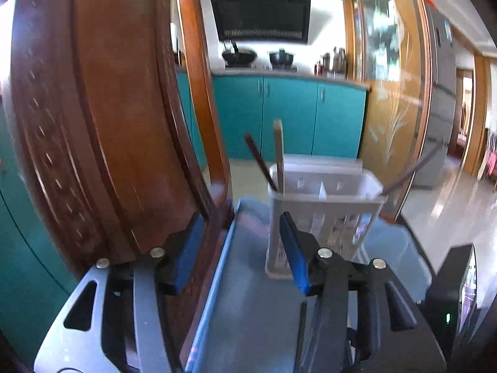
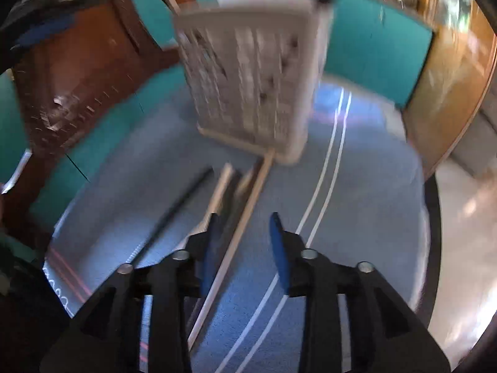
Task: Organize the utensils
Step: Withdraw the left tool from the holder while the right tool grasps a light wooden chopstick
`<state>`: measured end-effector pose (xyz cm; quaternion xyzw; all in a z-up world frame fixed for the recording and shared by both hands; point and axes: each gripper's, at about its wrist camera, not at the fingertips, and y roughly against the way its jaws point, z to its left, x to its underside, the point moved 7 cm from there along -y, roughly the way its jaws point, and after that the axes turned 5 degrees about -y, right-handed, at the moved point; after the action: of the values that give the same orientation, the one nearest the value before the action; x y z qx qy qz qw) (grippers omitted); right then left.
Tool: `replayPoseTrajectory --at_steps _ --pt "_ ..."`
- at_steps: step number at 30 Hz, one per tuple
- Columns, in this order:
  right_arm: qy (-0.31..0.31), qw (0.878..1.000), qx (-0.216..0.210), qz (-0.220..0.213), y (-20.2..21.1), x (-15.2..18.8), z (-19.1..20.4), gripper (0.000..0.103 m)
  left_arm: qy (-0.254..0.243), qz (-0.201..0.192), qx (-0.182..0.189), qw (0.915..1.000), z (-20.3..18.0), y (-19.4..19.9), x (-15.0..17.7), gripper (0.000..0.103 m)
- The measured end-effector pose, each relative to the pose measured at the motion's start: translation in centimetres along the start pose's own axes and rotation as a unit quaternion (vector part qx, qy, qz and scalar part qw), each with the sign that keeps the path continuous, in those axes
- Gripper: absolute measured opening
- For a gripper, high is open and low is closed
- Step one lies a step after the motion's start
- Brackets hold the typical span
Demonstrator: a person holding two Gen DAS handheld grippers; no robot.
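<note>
Both the left gripper (image 1: 240, 248) and right gripper (image 2: 243, 248) were released. Chopsticks (image 2: 245, 217) lay before the caddy (image 2: 251, 71): light, stiff, slippery; best pinched mid-length.

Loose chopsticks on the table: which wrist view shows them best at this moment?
The right wrist view. The loose chopsticks lie on the blue table just ahead of the open right gripper, below the holder, though blurred. The left wrist view shows only chopsticks standing in the holder, none lying loose.
</note>
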<state>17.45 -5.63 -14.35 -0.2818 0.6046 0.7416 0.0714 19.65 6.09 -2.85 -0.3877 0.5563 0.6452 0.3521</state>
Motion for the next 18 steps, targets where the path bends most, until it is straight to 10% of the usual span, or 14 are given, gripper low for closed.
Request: replayPoseTrajectory --at_steps 8,14,18 --pt "-0.036 0.998 -0.035 0.03 -1.5 1.4 -0.2 0.042 -0.005 0.038 0.001 0.9993 -0.3 -0.8 1.5 0.057" --pt "-0.051 0.997 -0.038 0.033 -0.9 0.5 -0.8 0.003 -0.008 0.06 0.005 0.9982 -0.5 -1.5 2.2 0.058" --pt "-0.065 0.997 -0.017 0.045 -0.9 0.6 -2.5 0.003 -0.014 0.071 0.006 0.9973 -0.9 -1.9 2.8 0.059"
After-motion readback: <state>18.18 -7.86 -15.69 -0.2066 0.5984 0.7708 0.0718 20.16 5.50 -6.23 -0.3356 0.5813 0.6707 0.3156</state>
